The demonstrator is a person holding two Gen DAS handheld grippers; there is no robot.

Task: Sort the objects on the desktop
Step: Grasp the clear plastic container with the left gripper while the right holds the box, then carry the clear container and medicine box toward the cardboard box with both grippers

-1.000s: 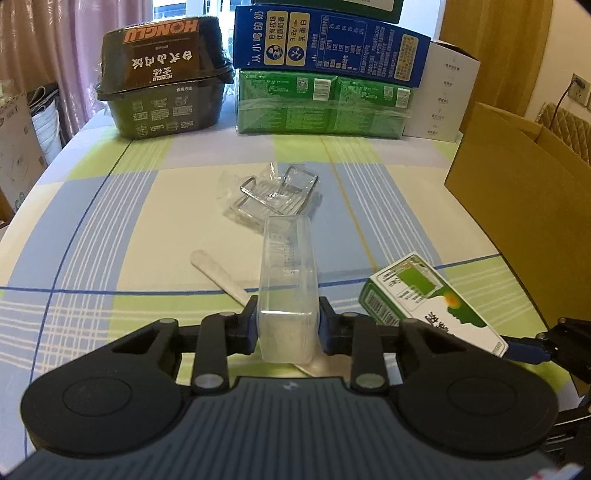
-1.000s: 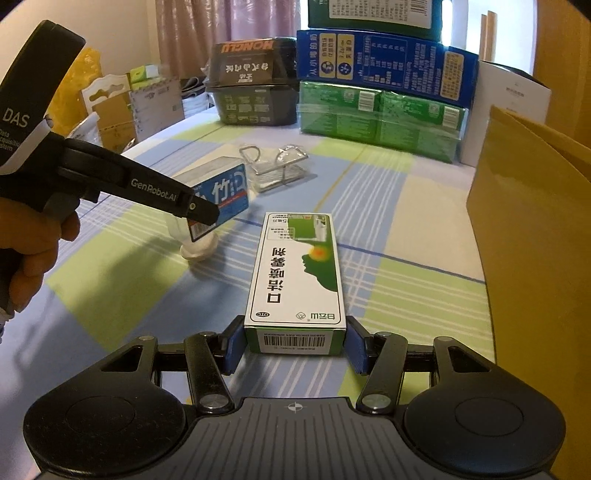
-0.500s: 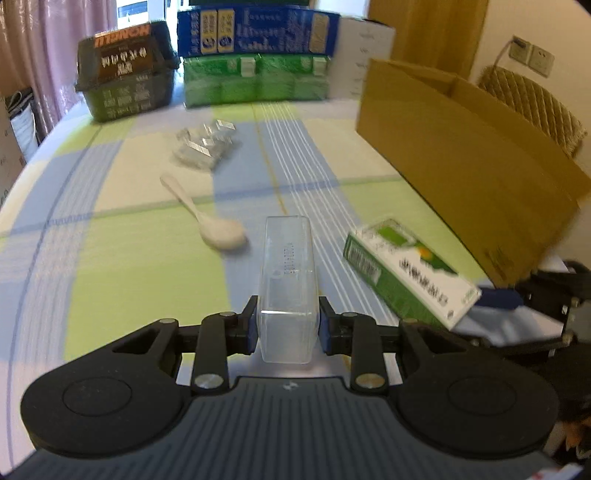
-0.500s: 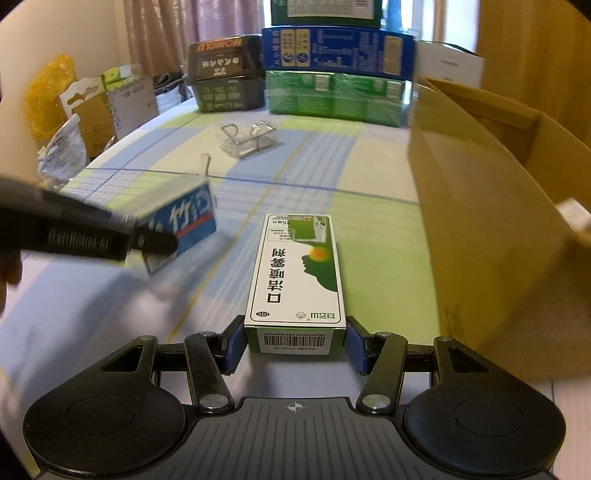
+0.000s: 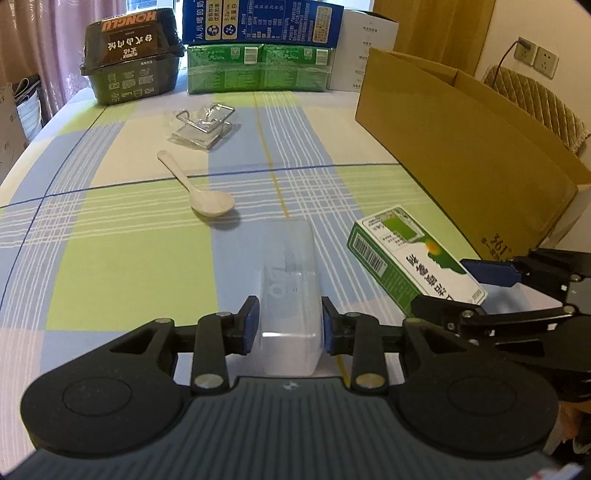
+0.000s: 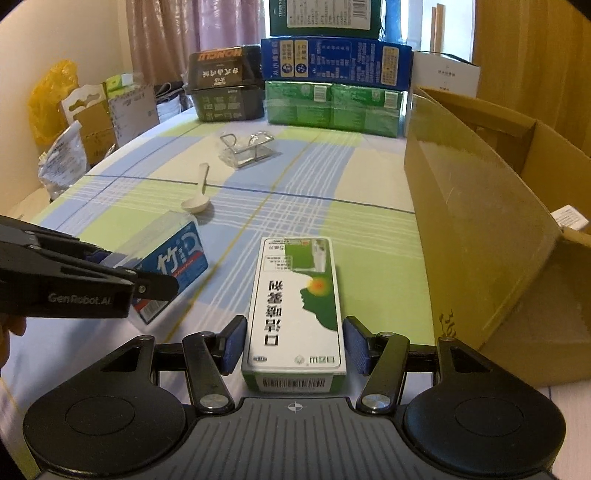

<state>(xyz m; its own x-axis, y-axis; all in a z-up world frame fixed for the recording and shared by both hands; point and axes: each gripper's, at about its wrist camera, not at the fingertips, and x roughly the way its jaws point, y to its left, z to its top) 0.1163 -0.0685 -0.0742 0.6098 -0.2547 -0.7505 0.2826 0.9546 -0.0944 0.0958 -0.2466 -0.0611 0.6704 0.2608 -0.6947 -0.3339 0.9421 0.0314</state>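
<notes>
Cardboard box [image 6: 480, 206] holds a white item; left hand-held gripper [image 5: 289, 326] clamps clear box [image 5: 289, 280], right [image 6: 293, 345] green carton [image 6: 297, 299].

A home: checked tablecloth [image 5: 129, 266], curtains [image 6: 166, 33] (pink), stacked grocery boxes [image 5: 258, 48].

Clear glossy plastic case [image 5: 288, 295], glossy printed carton [image 6: 295, 306], matt brown cardboard box [image 6: 480, 229], smooth white spoon [image 5: 207, 195], woven checked cloth [image 5: 110, 258].

Both grippers have drawn back from the table's far end; the white spoon [image 5: 207, 192] now lies uncovered ahead.
</notes>
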